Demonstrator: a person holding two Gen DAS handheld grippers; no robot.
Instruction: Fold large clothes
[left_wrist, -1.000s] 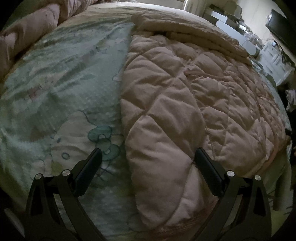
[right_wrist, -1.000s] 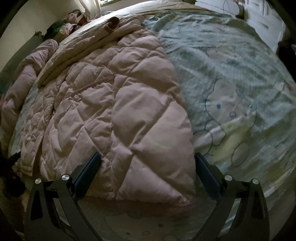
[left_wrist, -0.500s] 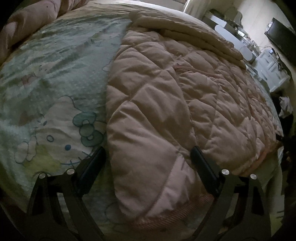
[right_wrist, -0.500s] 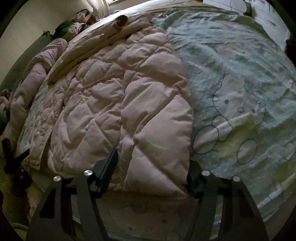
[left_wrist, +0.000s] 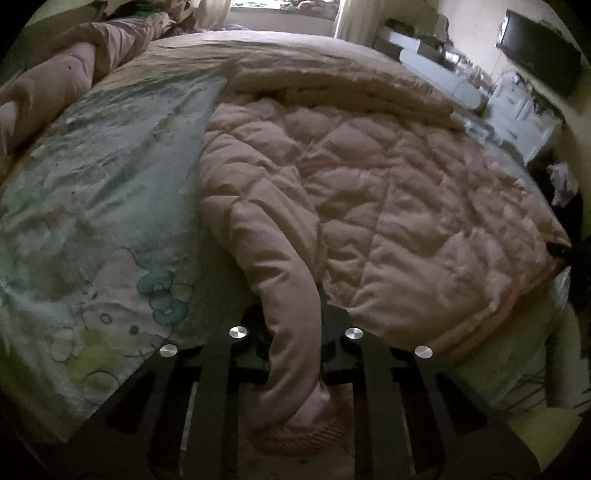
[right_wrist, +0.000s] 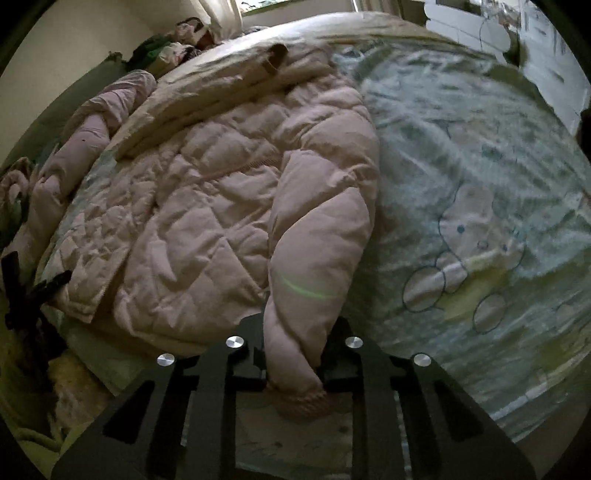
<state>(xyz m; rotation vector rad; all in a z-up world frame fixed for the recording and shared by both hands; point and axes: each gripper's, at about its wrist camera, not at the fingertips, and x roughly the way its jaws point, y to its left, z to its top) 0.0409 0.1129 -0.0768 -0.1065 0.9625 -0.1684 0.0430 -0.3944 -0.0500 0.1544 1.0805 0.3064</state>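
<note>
Both claws, left (left_wrist: 293, 354) and right (right_wrist: 293, 363), have just closed from wide open onto jacket (left_wrist: 388, 221) sleeve cuffs between their jaws, so folding can begin.

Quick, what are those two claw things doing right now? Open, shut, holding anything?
Left gripper: jaws just closed on the pink quilted puffer jacket, pinching one sleeve.
Right gripper: jaws just closed on its other sleeve.

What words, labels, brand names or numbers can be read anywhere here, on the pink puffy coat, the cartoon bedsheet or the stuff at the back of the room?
None can be read.
Pink quilted coat: no label, tag or logo shows.
Bedsheet: only cartoon animal drawings, no lettering.
White furniture at the back: the items there are too small and blurred to show any text.
</note>
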